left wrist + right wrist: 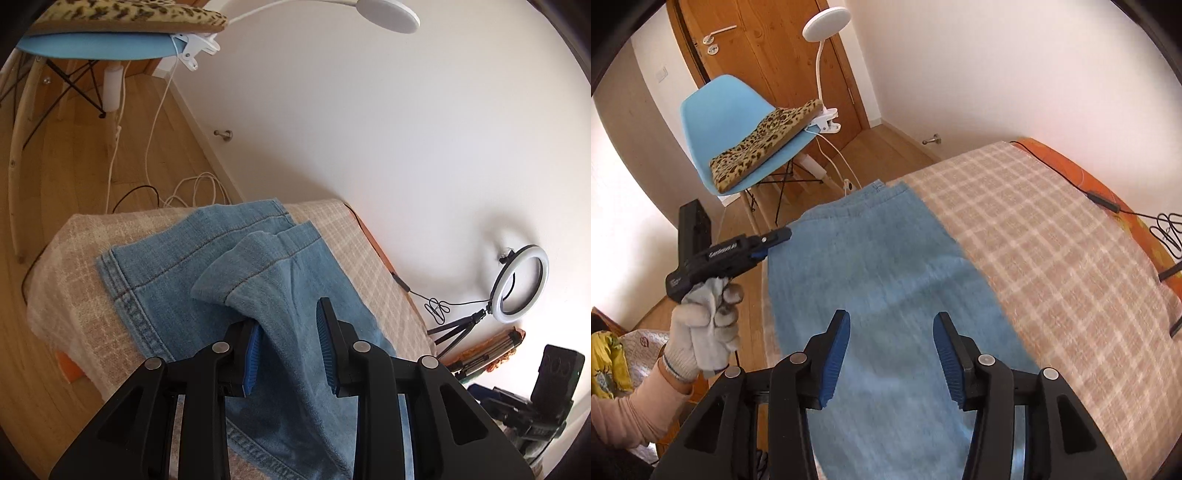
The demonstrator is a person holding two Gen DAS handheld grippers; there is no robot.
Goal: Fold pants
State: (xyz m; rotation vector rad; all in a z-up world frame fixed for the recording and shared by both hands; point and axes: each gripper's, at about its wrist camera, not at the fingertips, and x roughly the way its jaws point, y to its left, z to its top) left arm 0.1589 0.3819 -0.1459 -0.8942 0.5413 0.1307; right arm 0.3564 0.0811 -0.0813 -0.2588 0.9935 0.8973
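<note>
Releasing after a fold: pants (pixel 886 280) lie mid-frame on the checked blanket (pixel 1052 258). Left gripper (pixel 290 343) is part open, a cloth ridge loose between its pads. Right gripper (pixel 890 354) is about half open and empty. Lift clear without snagging the denim.

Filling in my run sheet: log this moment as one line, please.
step: fold pants | jeans: on plaid blanket | left gripper: jaws open, fabric between | right gripper: open, empty

Partly legible white lettering, left gripper (pixel 775 236)
</note>
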